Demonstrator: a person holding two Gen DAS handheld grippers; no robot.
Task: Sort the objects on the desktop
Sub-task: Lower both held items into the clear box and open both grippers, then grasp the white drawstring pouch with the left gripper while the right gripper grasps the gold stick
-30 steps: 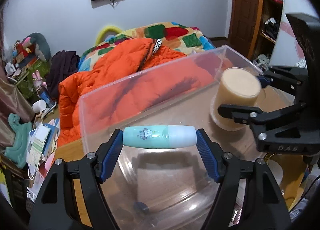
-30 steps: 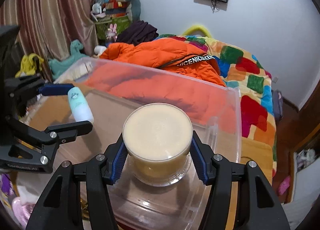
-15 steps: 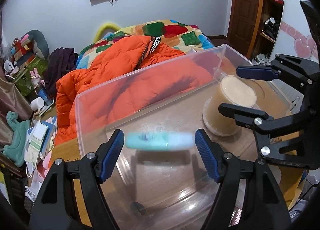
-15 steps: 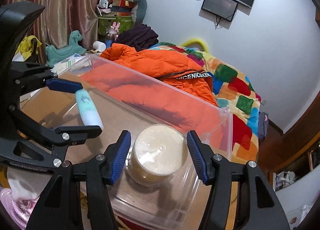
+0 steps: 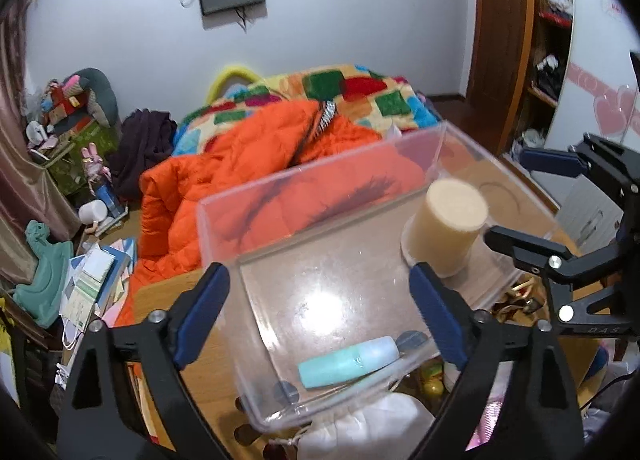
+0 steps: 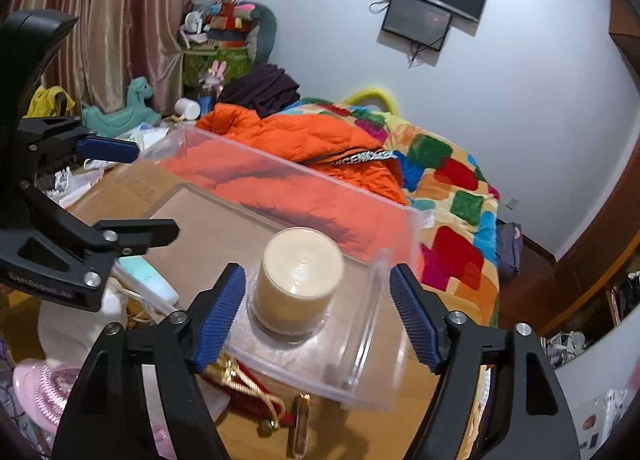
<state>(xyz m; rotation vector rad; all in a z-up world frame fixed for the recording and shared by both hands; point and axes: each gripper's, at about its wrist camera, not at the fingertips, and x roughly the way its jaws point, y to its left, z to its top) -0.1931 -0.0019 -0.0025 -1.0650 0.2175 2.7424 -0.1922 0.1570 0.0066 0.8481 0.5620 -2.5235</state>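
Clear plastic bin, rectangular, open-topped, on a wooden tabletop; contents two items. Item one: teal tube with a paler, whitish cap end, lying on its side at the bin's near edge; a small printed mark on it is too blurred to read. Item two: cream-coloured cylindrical jar, upright on a clear round base, in the bin's right end. Left gripper: blue-padded jaws opening, nothing between the pads, tube lying free below them. Right gripper: jaws opening, jar between them but untouched. Legible writing: white capitals on a black strip of the orange jacket on the bed, partly readable as "ICENIOACEN".
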